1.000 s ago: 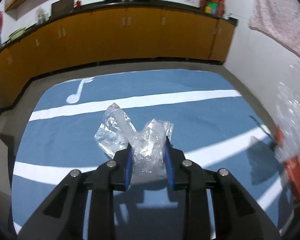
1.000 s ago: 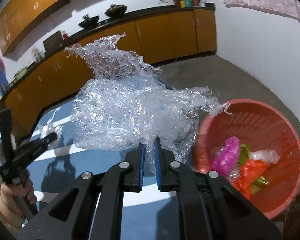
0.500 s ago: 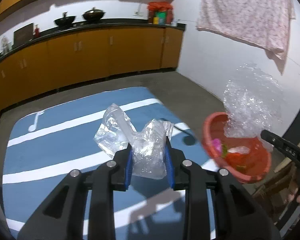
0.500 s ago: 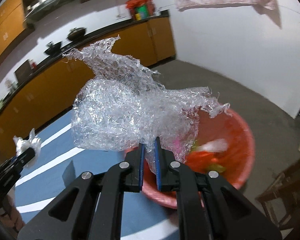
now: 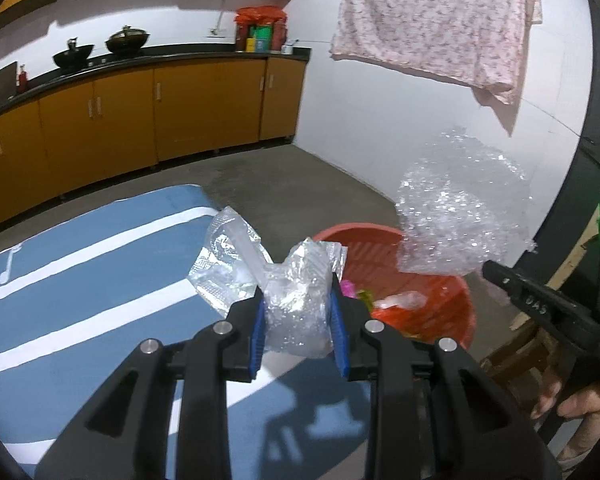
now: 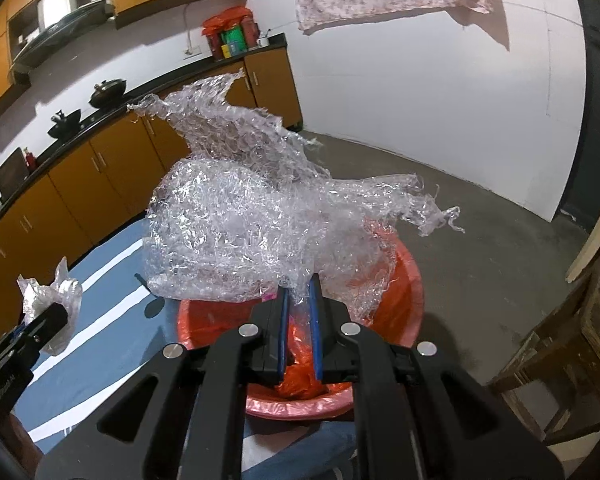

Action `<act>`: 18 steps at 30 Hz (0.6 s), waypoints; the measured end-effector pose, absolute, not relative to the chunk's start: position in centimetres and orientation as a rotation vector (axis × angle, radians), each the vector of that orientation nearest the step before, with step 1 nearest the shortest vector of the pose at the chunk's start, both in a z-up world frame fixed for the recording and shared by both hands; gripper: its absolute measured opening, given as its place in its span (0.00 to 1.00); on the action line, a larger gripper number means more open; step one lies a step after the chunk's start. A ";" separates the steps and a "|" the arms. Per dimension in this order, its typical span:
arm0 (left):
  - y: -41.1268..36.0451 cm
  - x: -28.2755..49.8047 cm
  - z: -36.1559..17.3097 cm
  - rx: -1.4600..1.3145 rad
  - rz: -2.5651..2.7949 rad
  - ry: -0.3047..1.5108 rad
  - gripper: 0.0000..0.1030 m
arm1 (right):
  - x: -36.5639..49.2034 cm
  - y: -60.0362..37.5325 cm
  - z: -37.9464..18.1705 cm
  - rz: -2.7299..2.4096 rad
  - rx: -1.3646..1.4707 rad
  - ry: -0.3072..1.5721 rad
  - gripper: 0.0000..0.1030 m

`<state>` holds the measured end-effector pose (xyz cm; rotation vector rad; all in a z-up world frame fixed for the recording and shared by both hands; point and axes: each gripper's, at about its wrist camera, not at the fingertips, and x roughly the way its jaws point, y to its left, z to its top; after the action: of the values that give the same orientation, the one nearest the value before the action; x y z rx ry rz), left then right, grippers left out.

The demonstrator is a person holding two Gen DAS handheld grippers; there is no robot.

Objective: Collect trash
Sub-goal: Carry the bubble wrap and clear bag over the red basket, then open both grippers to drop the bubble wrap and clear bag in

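Observation:
My left gripper [image 5: 298,300] is shut on a crumpled clear plastic bag [image 5: 292,300], held in the air just left of the red basin [image 5: 452,304]. A big sheet of bubble wrap [image 6: 252,216] hangs from my right gripper [image 6: 299,292], which is shut on its lower edge directly above the red basin [image 6: 408,280]. In the left wrist view the bubble wrap [image 5: 464,216] floats over the basin's far side, and the right gripper's black body comes in from the right. The basin holds orange, pink and green wrappers [image 5: 396,304]. At the left edge of the right wrist view the clear plastic bag [image 6: 48,300] shows again.
The basin stands on bare concrete beside a blue mat with white stripes [image 5: 80,280]. Orange cabinets [image 5: 140,116] line the back wall under a black counter with woks. A pink cloth [image 5: 432,20] hangs on the white wall. A wooden stool [image 6: 564,360] stands to the right of the basin.
Both grippers have swung right from over the blue mat towards the basin, each keeping its plastic. The bubble wrap now hangs over the basin, and the bag has come close to its rim.

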<state>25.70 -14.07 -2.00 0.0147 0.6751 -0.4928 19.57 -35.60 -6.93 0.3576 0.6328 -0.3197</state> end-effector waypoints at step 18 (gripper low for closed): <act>-21.0 27.8 -5.2 -0.009 -0.626 0.737 0.28 | 21.2 -39.8 -9.2 -0.354 0.481 0.672 0.10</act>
<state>27.79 -20.98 -5.25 -0.0093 0.7369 -0.6262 21.19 -39.79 -9.20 0.4812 0.6718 -0.3542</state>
